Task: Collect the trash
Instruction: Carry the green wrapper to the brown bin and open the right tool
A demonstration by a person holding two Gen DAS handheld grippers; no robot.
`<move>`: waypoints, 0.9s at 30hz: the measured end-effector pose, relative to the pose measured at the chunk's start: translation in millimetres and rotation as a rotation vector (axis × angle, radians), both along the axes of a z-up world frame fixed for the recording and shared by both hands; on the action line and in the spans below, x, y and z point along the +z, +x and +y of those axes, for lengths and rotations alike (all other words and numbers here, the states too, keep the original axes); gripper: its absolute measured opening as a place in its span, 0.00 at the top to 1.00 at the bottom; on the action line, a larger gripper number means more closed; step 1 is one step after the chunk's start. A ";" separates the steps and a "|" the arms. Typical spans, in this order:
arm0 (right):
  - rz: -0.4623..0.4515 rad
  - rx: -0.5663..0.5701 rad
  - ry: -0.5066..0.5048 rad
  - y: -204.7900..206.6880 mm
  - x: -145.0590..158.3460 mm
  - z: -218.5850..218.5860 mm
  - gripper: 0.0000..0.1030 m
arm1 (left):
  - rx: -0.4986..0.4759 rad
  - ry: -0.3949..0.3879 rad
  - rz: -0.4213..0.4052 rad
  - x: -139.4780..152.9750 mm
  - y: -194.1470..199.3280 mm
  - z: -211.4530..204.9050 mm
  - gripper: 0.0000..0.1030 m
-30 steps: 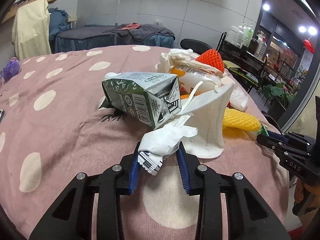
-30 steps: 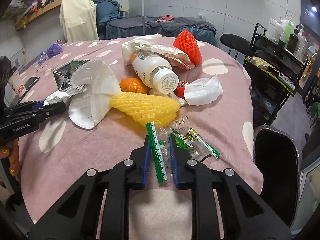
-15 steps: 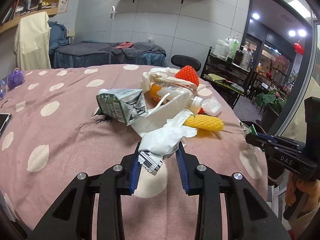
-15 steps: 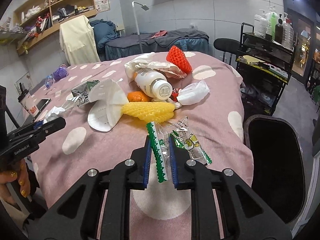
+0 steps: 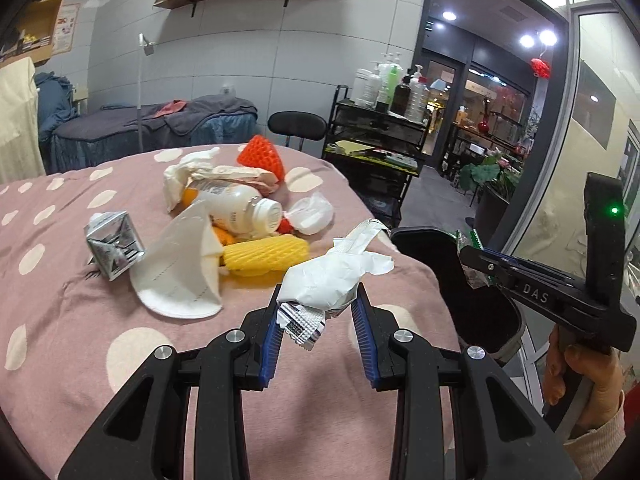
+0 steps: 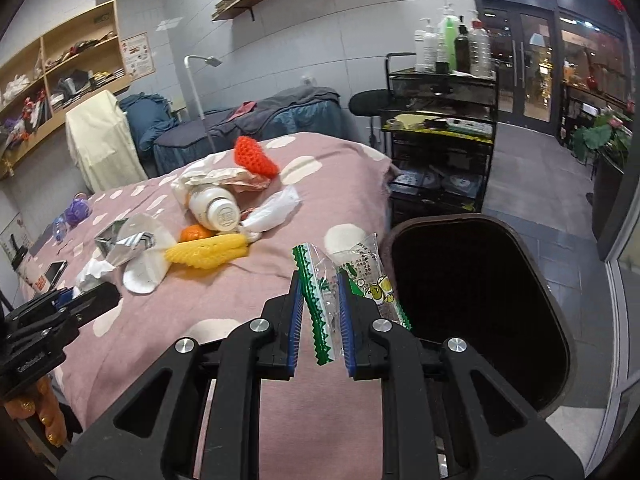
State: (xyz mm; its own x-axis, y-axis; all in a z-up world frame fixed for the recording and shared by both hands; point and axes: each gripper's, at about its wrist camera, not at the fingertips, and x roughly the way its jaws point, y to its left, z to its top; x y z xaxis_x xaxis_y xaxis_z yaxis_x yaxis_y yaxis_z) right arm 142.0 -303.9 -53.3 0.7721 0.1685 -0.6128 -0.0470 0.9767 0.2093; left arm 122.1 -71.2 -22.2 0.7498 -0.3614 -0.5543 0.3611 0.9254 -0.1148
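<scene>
Left claw (image 5: 318, 322) clamped on crumpled white wrapper (image 5: 334, 276) with foil underside, held above pink dotted surface (image 5: 72, 320) near its edge. Right claw (image 6: 320, 312) gripping clear green-edged snack packet (image 6: 320, 300), held off surface just beside rim of black trash bin (image 6: 480, 296), which stands against the surface edge. Left on surface, well ahead of both claws: face mask (image 5: 180, 264), yellow foam net (image 5: 266, 254), white bottle (image 5: 244, 208), crushed carton (image 5: 114, 244), red foam net (image 5: 262, 156).

left wrist: faces bin (image 5: 460, 280) | right wrist: likewise | shared: table (image 6: 240, 280)
</scene>
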 end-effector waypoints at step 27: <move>0.276 -0.319 0.039 30.9 -95.5 -118.5 0.37 | -0.241 0.010 0.033 1.4 18.9 -109.4 0.68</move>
